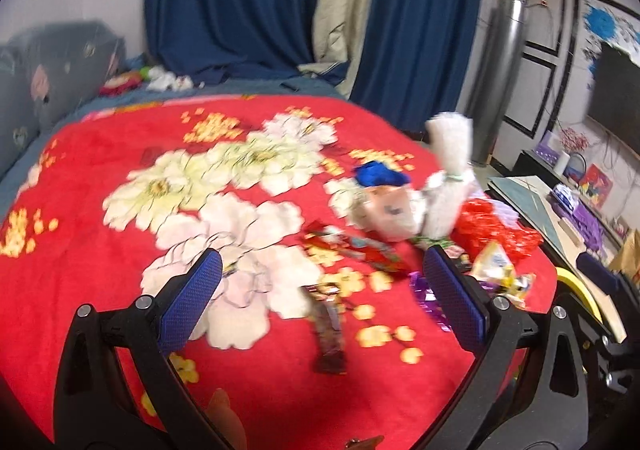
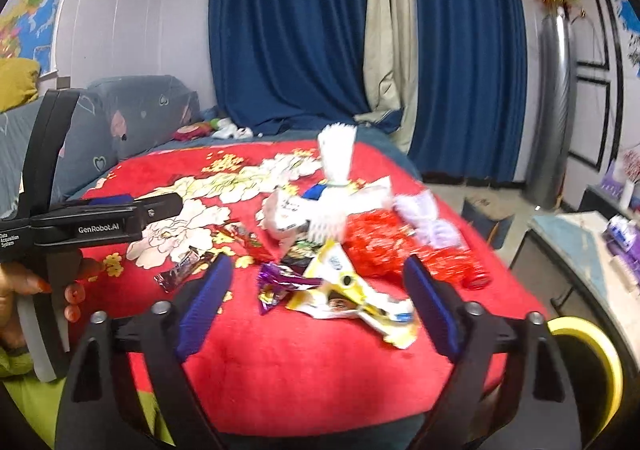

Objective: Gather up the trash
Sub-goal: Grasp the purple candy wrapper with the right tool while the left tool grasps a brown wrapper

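Both tools, left and right, gape empty over the bed. One brown wrapper lies lengthwise, pointing away from the left tool. One yellow wrapper sprawls sideways.

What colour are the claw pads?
Blue, textured pads on black arms; clearest in the left wrist view.

Even, soft indoor light; no hard shadows or glare. Both views show motion blur, strongest on the trash pile. Fisheye bends edges; corners vignette black.
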`<state>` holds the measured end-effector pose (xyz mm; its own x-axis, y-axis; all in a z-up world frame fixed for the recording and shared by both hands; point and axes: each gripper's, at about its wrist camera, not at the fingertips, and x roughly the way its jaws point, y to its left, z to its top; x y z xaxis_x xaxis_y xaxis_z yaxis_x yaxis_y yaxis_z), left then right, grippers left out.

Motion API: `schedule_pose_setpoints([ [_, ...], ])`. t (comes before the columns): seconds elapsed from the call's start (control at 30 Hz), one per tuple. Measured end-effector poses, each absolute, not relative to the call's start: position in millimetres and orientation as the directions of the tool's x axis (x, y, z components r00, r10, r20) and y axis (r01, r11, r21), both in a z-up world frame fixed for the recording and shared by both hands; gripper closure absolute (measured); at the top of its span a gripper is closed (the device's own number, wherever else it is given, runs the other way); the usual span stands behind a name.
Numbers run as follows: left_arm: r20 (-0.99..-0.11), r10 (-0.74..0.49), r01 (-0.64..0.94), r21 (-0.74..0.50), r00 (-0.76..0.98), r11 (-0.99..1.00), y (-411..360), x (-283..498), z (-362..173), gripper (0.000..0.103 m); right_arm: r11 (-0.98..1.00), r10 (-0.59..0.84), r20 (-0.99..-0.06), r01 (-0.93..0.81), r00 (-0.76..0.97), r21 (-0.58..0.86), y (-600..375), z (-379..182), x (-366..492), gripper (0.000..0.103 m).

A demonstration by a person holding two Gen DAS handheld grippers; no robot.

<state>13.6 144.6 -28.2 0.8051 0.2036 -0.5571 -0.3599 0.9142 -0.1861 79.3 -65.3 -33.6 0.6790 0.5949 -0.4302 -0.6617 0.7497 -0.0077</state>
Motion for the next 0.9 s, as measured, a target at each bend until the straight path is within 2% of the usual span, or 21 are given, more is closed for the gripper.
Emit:
schedule_pose_setpoints([
  [0.1,-0.593,0.196,-0.376,-0.195,0.781,0.906,162.2,14.9,-36.2,0.011,0.733,0.602,-0.463,-0.681,0.651,-0.005,-49.5,-40.6,88.3,0.032],
  [0.2,-0.621,0.157,-0.363,-0.221,0.768,0.905,171.6,16.6,-44.1,0.012,0.712,0.610,-0.479,-0.702,0.631,-0.020,-38.1,-45.3,91.0,0.036],
  [0.27,-0.639,0.125,-0.344,-0.231,0.759,0.910,173.5,18.4,-49.9,0.026,0.698,0.608,-0.496,-0.715,0.619,-0.037,-29.4,-50.4,92.8,0.039],
  [0.3,-0.654,0.104,-0.333,-0.237,0.750,0.913,173.2,20.0,-53.9,0.028,0.694,0.605,-0.502,-0.719,0.618,-0.049,-25.0,-52.9,94.0,0.042],
  [0.37,-0.671,0.046,-0.301,-0.270,0.740,0.915,172.0,24.2,-61.2,0.039,0.687,0.603,-0.506,-0.724,0.617,-0.064,-20.2,-56.7,94.2,0.046],
  [0.57,-0.691,-0.055,-0.227,-0.311,0.721,0.923,158.3,30.9,-73.7,0.051,0.660,0.589,-0.514,-0.738,0.624,-0.139,-5.0,-64.0,97.5,0.056],
  [0.77,-0.703,-0.091,-0.197,-0.318,0.705,0.927,150.3,35.0,-78.1,0.065,0.637,0.566,-0.567,-0.754,0.598,-0.160,2.4,-78.3,104.1,0.088],
  [0.9,-0.722,-0.107,-0.188,-0.316,0.684,0.930,146.2,38.3,-82.9,0.074,0.630,0.586,-0.567,-0.766,0.578,-0.130,-2.6,-80.1,98.0,0.090],
])
